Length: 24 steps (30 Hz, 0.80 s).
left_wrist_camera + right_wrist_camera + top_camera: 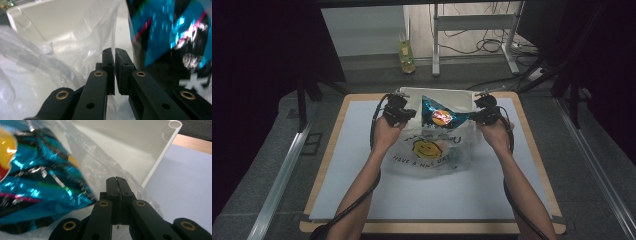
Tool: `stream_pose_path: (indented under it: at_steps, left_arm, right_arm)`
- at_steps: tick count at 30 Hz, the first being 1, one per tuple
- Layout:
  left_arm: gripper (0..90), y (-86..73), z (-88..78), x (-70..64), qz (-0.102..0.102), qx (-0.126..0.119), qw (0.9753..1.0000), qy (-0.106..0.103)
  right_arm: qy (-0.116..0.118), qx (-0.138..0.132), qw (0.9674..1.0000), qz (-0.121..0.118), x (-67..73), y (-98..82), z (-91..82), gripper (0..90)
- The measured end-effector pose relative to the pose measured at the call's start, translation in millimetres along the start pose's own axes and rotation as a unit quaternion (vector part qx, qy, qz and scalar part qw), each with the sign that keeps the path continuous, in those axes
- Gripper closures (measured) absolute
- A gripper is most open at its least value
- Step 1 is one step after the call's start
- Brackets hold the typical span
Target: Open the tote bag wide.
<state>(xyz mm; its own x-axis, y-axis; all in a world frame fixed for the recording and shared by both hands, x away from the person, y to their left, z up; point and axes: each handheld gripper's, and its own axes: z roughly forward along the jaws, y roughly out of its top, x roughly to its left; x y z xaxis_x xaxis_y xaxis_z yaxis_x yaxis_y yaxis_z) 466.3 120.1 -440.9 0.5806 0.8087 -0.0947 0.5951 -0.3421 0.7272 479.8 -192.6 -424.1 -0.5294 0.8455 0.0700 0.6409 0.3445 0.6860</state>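
The chip bag (442,116) sits at the mouth of the clear plastic bag (432,152), between my two claws, right in front of the white bin (447,95) at the far end of the counter (412,195). My left claw (404,114) is pinched shut on the left edge of the plastic bag, and my right claw (477,116) is clamped on the right edge, so I'm basically holding the mouth open with the chips half in.

What worries me: that film is super thin and slippery, so if I tug unevenly, I think one edge could slide out of the jaws and the whole mouth would flop shut. The chip bag is puffy, crinkly foil, shiny teal and black with a red and yellow logo, and it looks likely to skate sideways instead of dropping in. Pull too hard and the film might stretch or tear at the pinch.

The plastic bag is wrinkled and see-through with a yellow smiley print. The bin is smooth hard plastic with rounded rims. The counter has a flat pale mat over a wooden edge.
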Motion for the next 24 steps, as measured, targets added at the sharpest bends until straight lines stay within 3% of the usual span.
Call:
stream_pose_path:
  at_steps: [4,6,16,24]
  left_arm:
    - [86.0,-10.0,1.8,-1.6,0.0,0.009,1.0,0.001]
    - [86.0,-17.7,1.8,-2.5,0.01,0.024,0.9997,0.003]
    - [86.0,-44.0,-0.6,-15.9,0.02,0.038,0.9989,-0.02]
    - [86.0,-65.0,-1.0,-22.8,0.019,0.043,0.9983,-0.034]
  right_arm:
    - [0.009,0.003,0.9999,-0.011,6.5,-10.2,-0.8,89.0]
    - [0.013,0.004,0.9998,-0.013,8.1,-13.4,-0.6,89.0]
    - [0.05,0.007,0.9981,-0.034,27.8,-40.8,-0.1,89.0]
    - [0.062,0.02,0.997,-0.042,37.0,-60.7,5.2,89.0]
